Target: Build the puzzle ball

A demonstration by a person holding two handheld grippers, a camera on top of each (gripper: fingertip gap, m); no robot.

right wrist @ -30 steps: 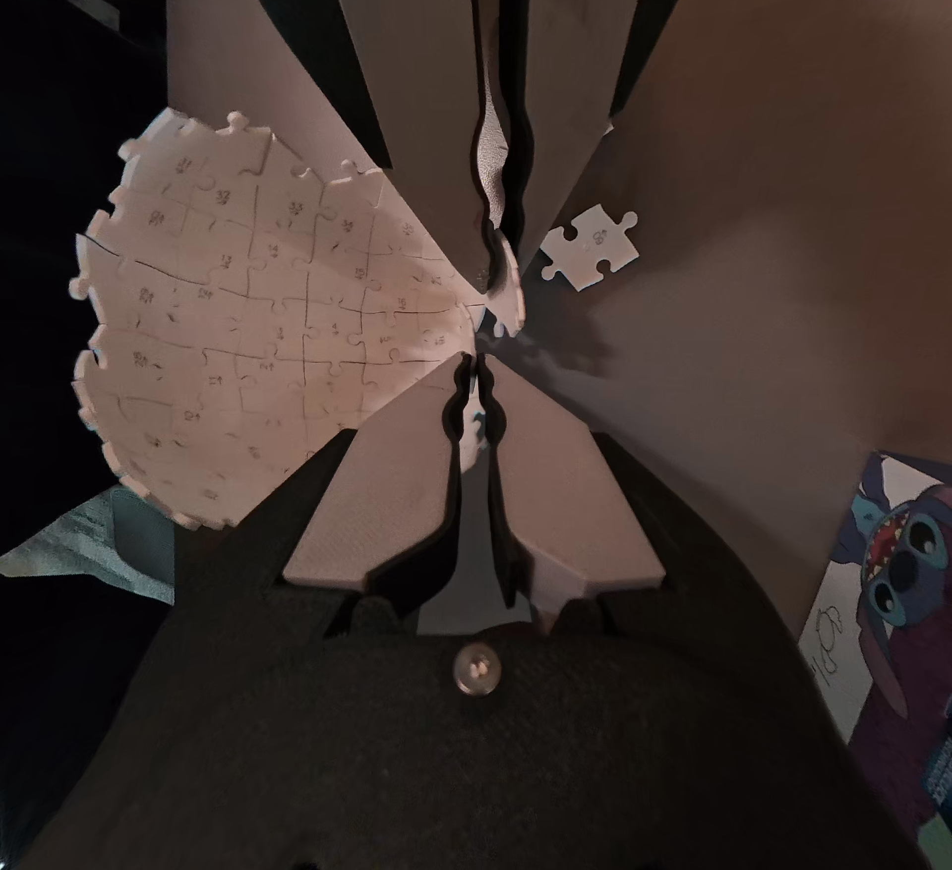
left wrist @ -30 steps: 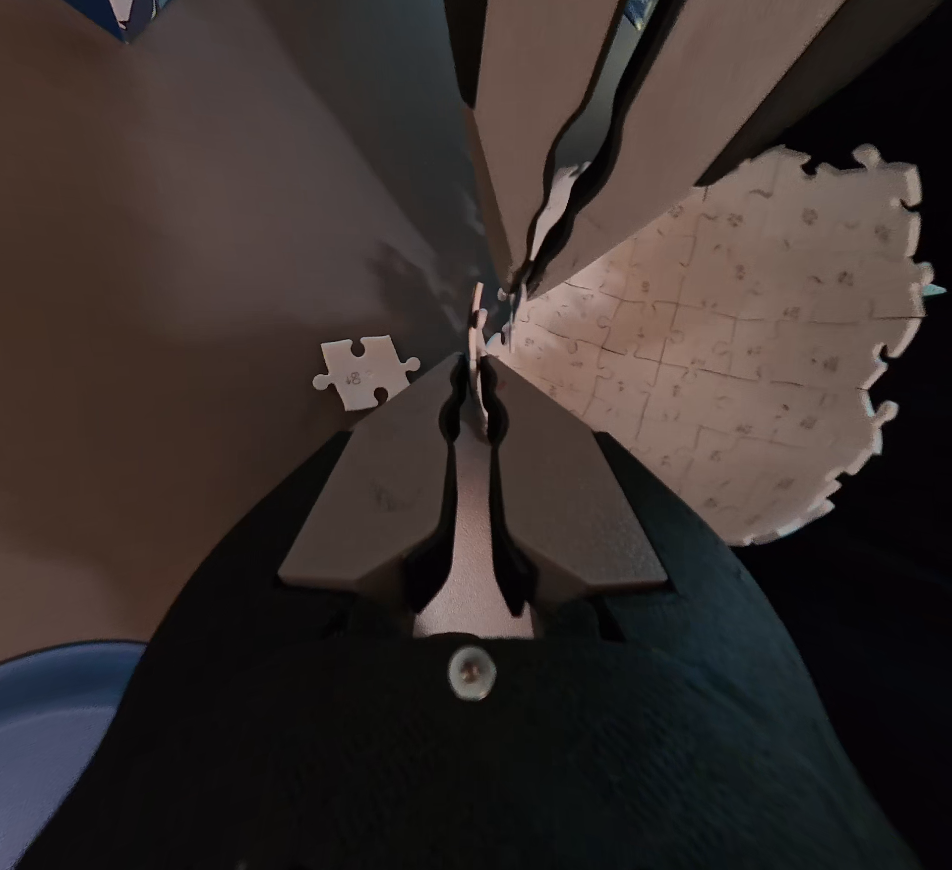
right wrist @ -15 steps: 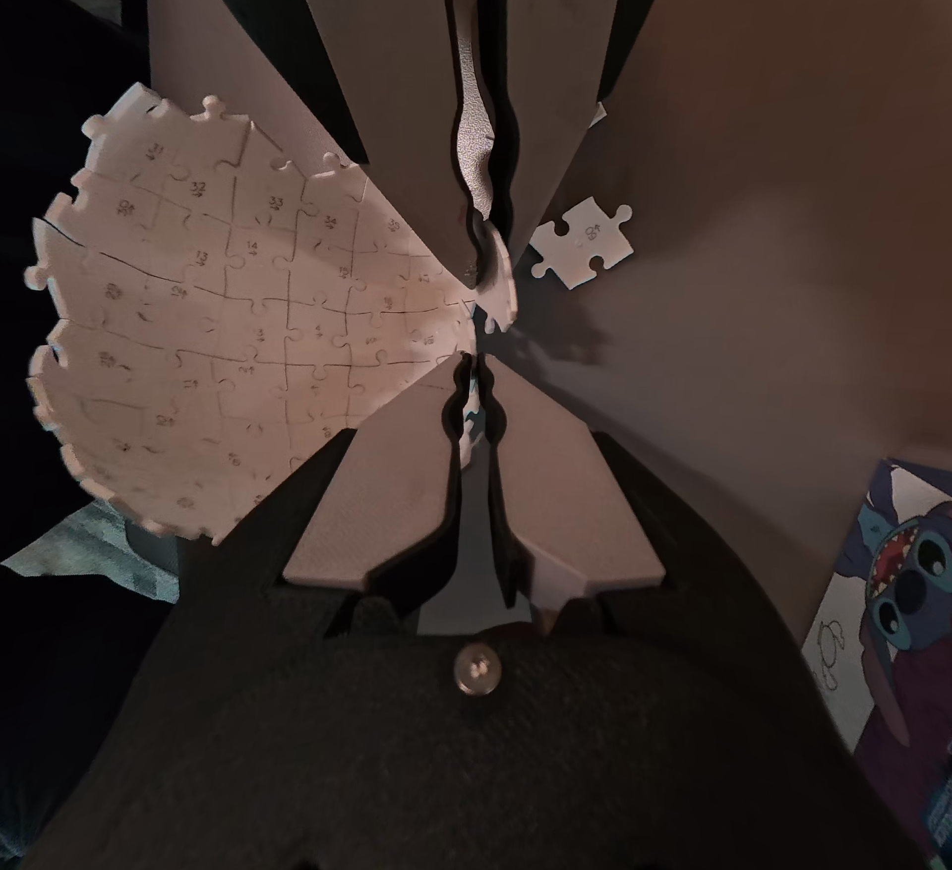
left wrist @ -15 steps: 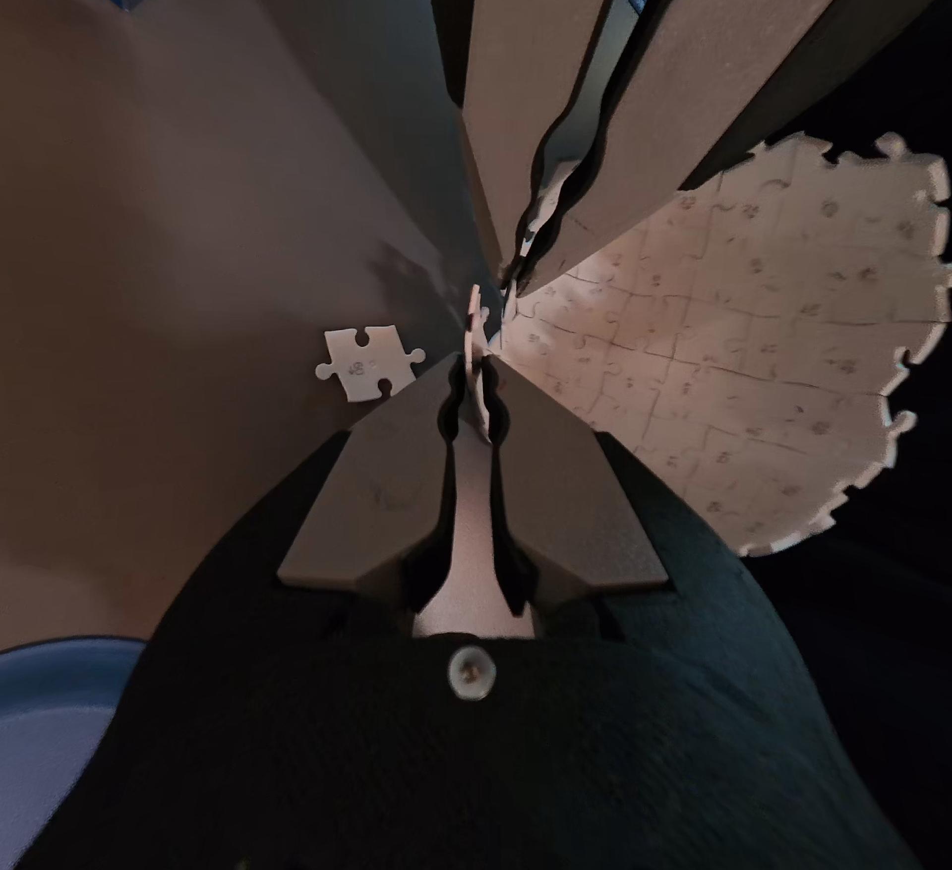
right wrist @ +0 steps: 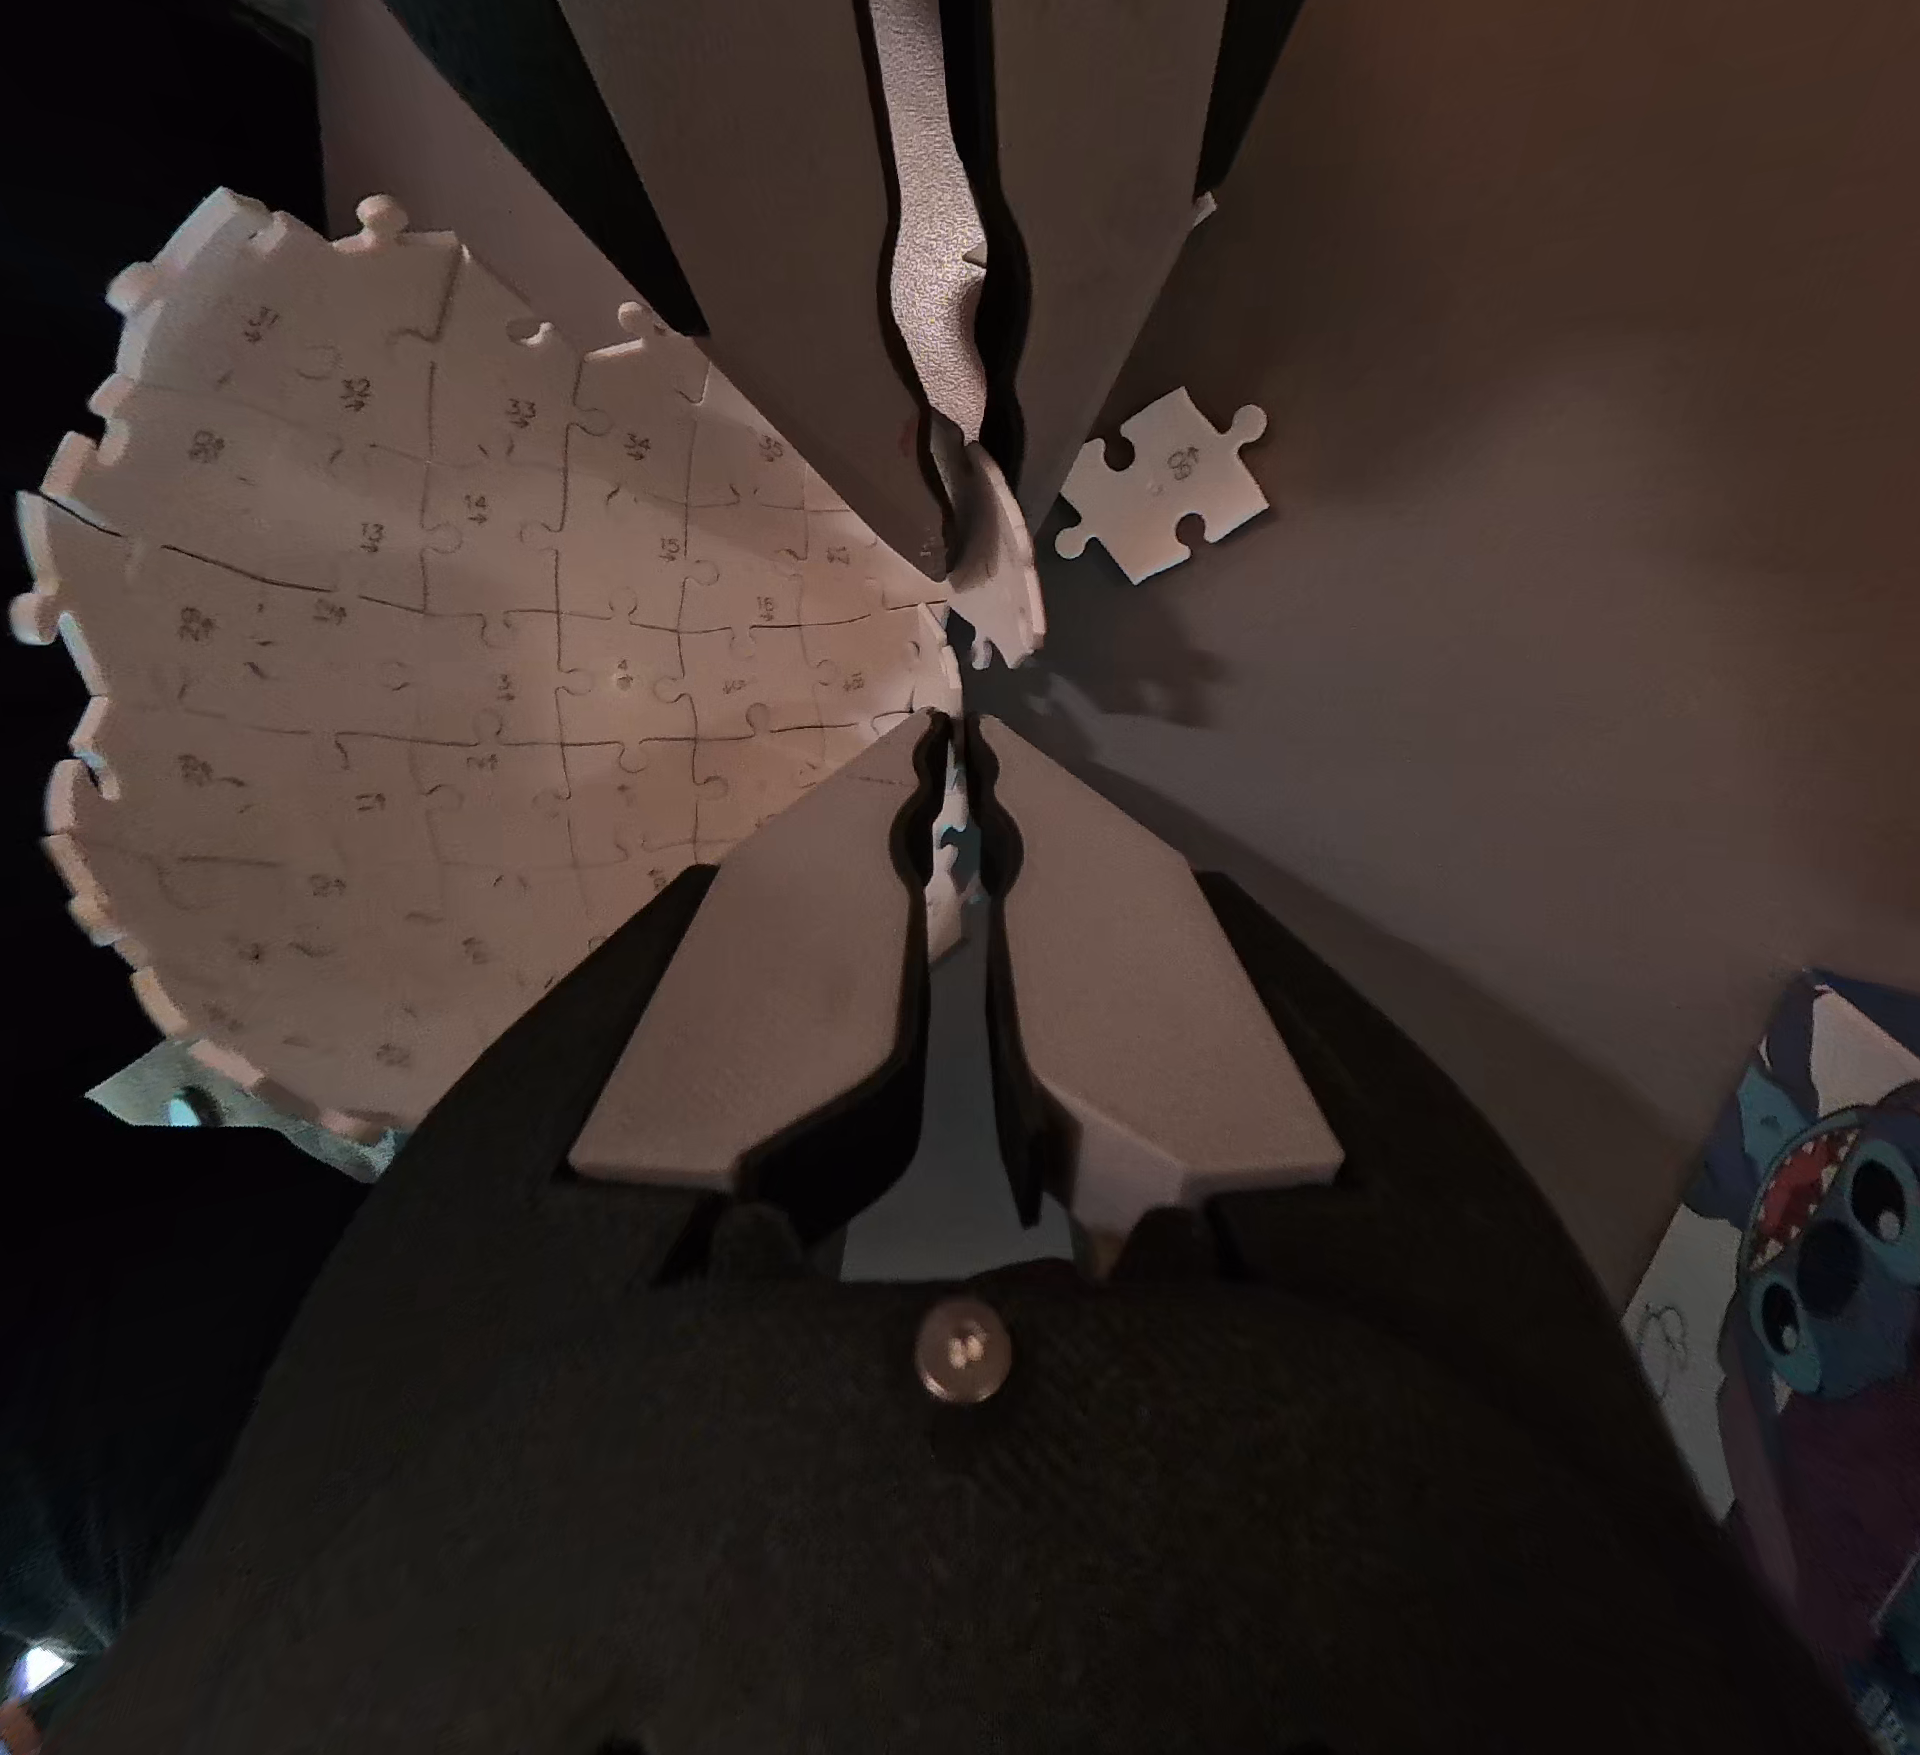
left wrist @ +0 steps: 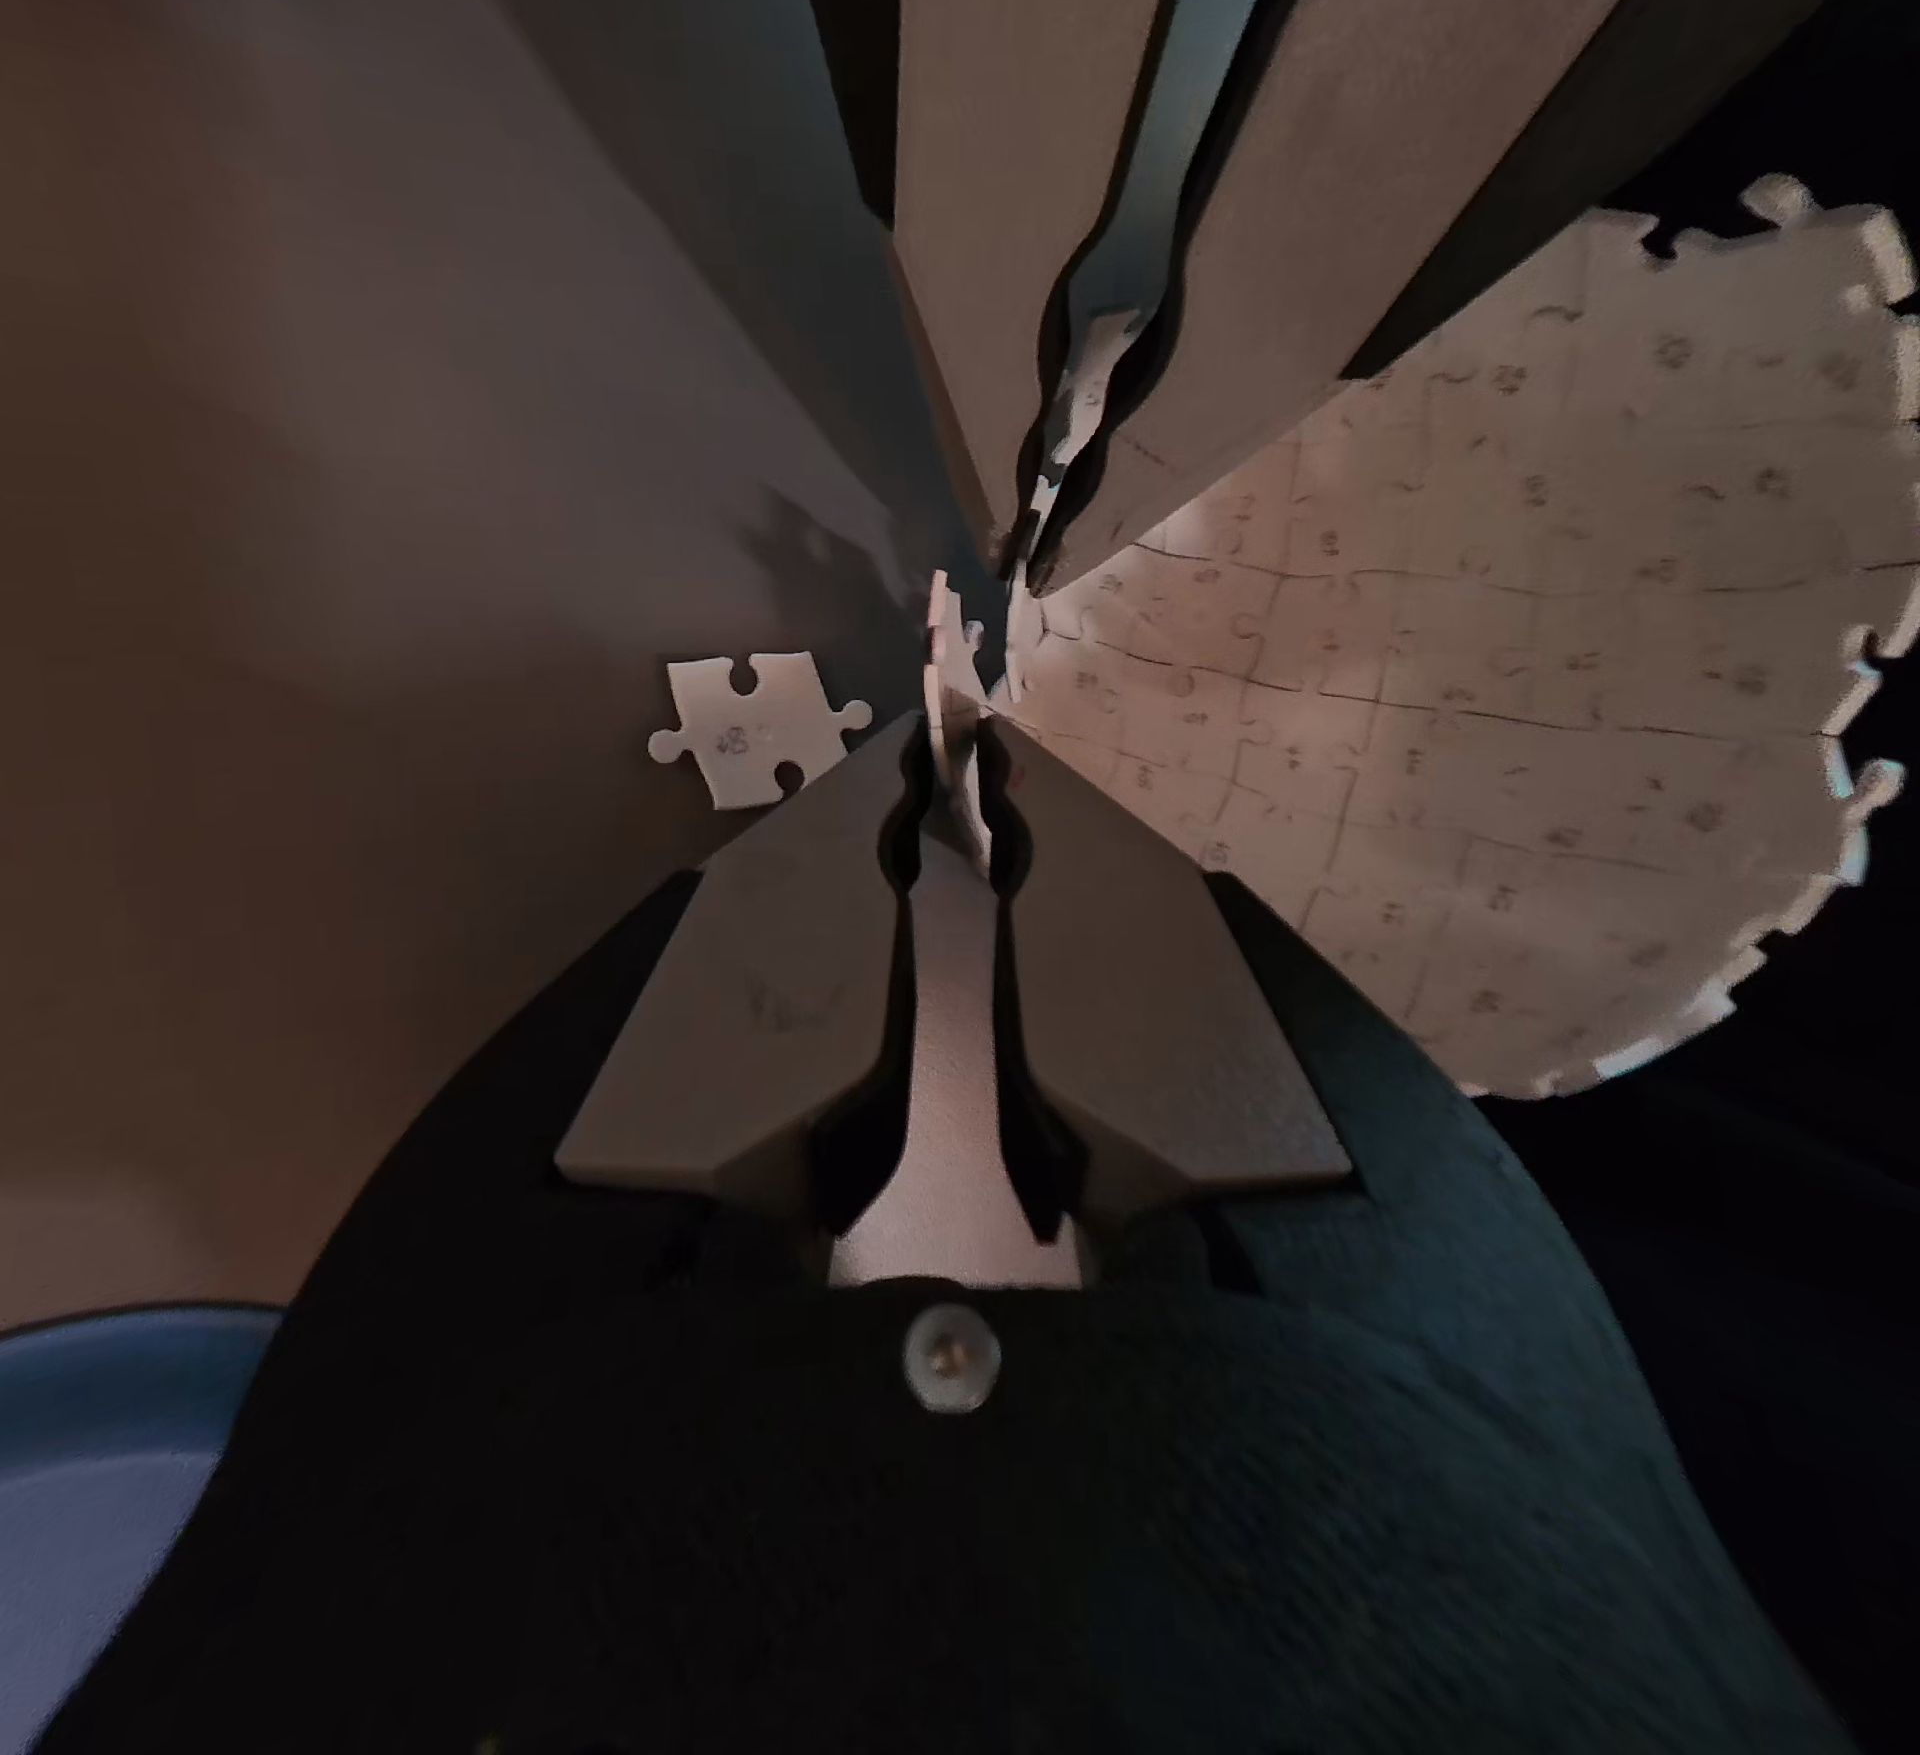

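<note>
A half-built puzzle ball [left wrist: 1455, 718], a white numbered shell seen from its inside, hangs above the brown table. It also shows in the right wrist view [right wrist: 416, 666]. My right gripper [right wrist: 956, 723] is shut on the shell's rim, and it enters the left wrist view from the top [left wrist: 1023, 562]. My left gripper [left wrist: 951, 718] is shut on a single white puzzle piece [left wrist: 948, 656], held edge-on right at the shell's rim beside the right gripper's tips. That piece shows in the right wrist view [right wrist: 1003, 562]. A loose white piece [left wrist: 758, 729] lies on the table below, also in the right wrist view [right wrist: 1169, 490].
A blue plate [left wrist: 83, 1445] sits at the lower left of the left wrist view. A box printed with a blue cartoon creature [right wrist: 1818, 1290] lies on the brown table [right wrist: 1558, 562] at the right. Beyond the table edge it is dark. The grippers are tip to tip, or close to it.
The two grippers have drawn slightly closer, bringing the held piece up against the shell's rim. The shell has tilted a little. Both grips are unchanged.
</note>
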